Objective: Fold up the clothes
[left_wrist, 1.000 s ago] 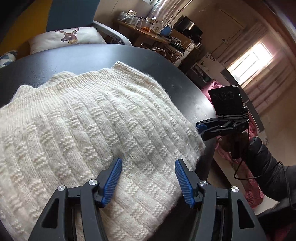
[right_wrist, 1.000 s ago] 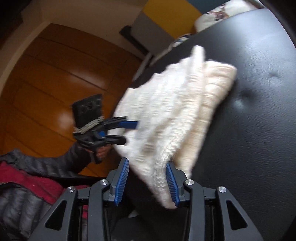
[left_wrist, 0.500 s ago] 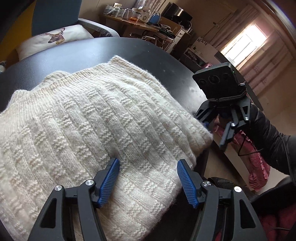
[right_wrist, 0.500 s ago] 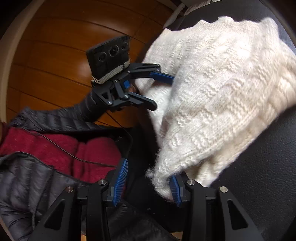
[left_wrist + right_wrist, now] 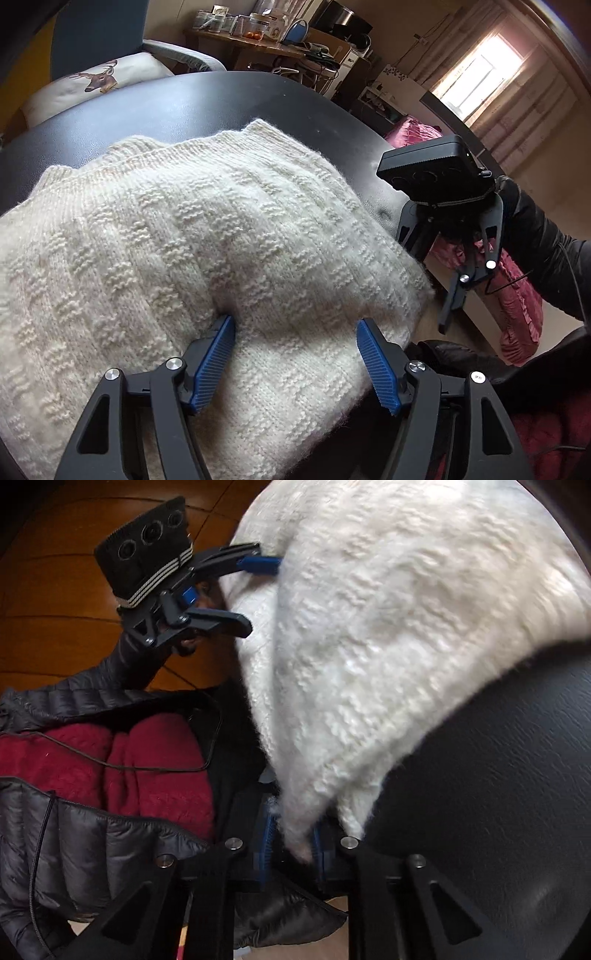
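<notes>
Black table (image 5: 207,107), bare at far edge. Deer-print cushion (image 5: 92,79) on blue chair (image 5: 96,33) behind it. Cluttered wooden desk (image 5: 266,42) at back wall. Bright window (image 5: 480,79) to the right. Wooden floor (image 5: 55,602); red knit fabric (image 5: 122,760) under dark padded jacket (image 5: 74,849).

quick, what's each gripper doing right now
Left gripper: jaws opening, wide over the sweater, not pinching it.
Right gripper: jaws closing on the sweater's corner.

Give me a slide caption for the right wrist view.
Right gripper fingers closing on the white knit sweater's corner at the black table edge.
</notes>
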### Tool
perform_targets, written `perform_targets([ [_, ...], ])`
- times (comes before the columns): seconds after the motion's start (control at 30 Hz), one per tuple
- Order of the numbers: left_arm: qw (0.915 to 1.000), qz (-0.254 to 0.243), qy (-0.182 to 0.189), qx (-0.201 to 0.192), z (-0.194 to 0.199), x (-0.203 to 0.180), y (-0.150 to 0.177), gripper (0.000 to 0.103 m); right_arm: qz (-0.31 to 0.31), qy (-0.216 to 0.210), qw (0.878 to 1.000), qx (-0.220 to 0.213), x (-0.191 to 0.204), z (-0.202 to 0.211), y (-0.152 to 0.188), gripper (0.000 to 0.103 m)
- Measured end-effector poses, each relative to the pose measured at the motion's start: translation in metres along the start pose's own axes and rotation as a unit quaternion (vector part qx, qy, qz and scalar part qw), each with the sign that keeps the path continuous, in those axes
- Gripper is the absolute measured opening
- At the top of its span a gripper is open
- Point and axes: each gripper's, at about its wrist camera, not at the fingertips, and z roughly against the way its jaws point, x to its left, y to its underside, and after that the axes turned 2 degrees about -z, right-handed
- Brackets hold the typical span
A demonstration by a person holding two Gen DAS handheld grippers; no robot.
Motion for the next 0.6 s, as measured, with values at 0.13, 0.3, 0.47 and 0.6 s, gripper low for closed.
perform_targets([
  [0.13, 0.9998, 0.015, 0.004, -0.016, 0.003, -0.002, 0.004, 0.071, -0.011, 0.06, 0.996, -0.06, 0.012, 0.023, 0.012, 0.026],
  [0.3, 0.9978, 0.05, 0.021, -0.038, 0.016, -0.002, 0.015, 0.071, -0.045, 0.197, 0.959, -0.199, 0.034, 0.075, 0.021, 0.031],
  [0.47, 0.9883, 0.112, 0.036, -0.097, 0.041, 0.017, 0.018, 0.071, -0.008, 0.318, 0.9, -0.298, 0.065, 0.087, -0.008, 0.031],
  [0.6, 0.9855, 0.122, 0.01, -0.117, 0.048, 0.018, 0.01, 0.071, 0.019, 0.395, 0.878, -0.271, 0.063, 0.064, -0.043, 0.031],
])
